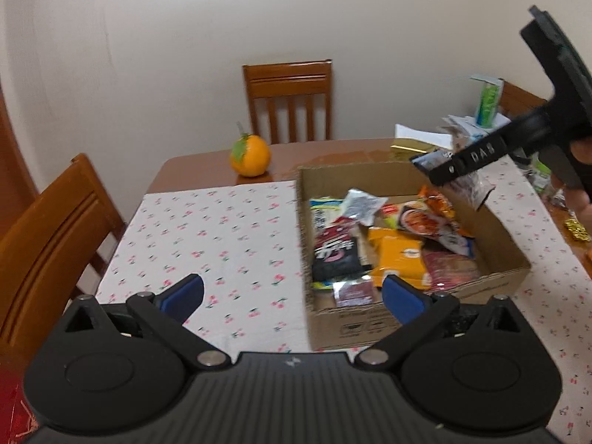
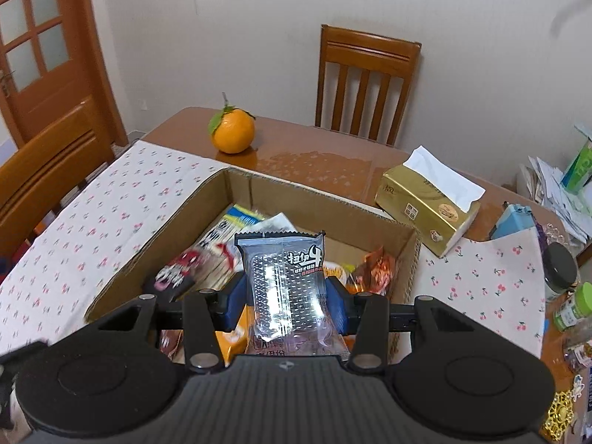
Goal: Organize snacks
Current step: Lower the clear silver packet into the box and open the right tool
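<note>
The left tongs [image 1: 292, 298] stood fully spread and empty, their blue pads [image 1: 401, 301] wide apart above the near edge of the cardboard box [image 1: 507, 255] and the cherry-print cloth [image 1: 207, 229]. The right tongs [image 2: 285, 305] were clamped on a clear snack packet [image 2: 283, 285], held upright over the box interior. The box rested on the cloth and contained mixed snack packs, including an orange packet [image 1: 397, 255] and a black packet [image 1: 335, 253]. Beyond the box, an orange fruit [image 2: 233, 130] sat on the bare tabletop [image 2: 296, 148]. A gold tissue box [image 2: 425, 203] lay just beside the box's far right corner. A wooden chair [image 2: 364, 85] stood against the wall.
</note>
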Demonstrator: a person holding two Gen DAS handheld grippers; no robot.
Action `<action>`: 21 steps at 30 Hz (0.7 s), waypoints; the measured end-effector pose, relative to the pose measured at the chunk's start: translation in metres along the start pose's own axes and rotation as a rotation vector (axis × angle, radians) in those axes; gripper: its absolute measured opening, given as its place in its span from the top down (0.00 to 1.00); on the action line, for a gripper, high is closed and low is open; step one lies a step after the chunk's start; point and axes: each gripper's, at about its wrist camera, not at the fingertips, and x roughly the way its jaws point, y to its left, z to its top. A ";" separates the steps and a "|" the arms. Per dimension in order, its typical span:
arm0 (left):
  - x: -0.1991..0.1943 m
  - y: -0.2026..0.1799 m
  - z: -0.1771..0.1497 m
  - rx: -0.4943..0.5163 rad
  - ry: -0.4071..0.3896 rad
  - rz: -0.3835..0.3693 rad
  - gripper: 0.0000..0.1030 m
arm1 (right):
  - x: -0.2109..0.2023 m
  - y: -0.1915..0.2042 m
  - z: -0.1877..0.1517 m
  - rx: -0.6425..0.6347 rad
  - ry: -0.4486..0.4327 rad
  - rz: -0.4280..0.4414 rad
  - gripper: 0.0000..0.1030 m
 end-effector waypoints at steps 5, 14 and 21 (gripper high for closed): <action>0.000 0.006 -0.005 -0.007 -0.003 0.041 0.01 | 0.030 0.000 0.017 0.020 0.014 -0.019 0.50; -0.001 0.004 -0.007 -0.012 0.010 0.034 0.01 | 0.045 0.001 0.024 0.063 -0.002 -0.041 0.15; -0.001 0.002 -0.002 -0.028 0.035 0.019 0.01 | 0.003 0.005 0.006 0.089 0.012 -0.096 0.00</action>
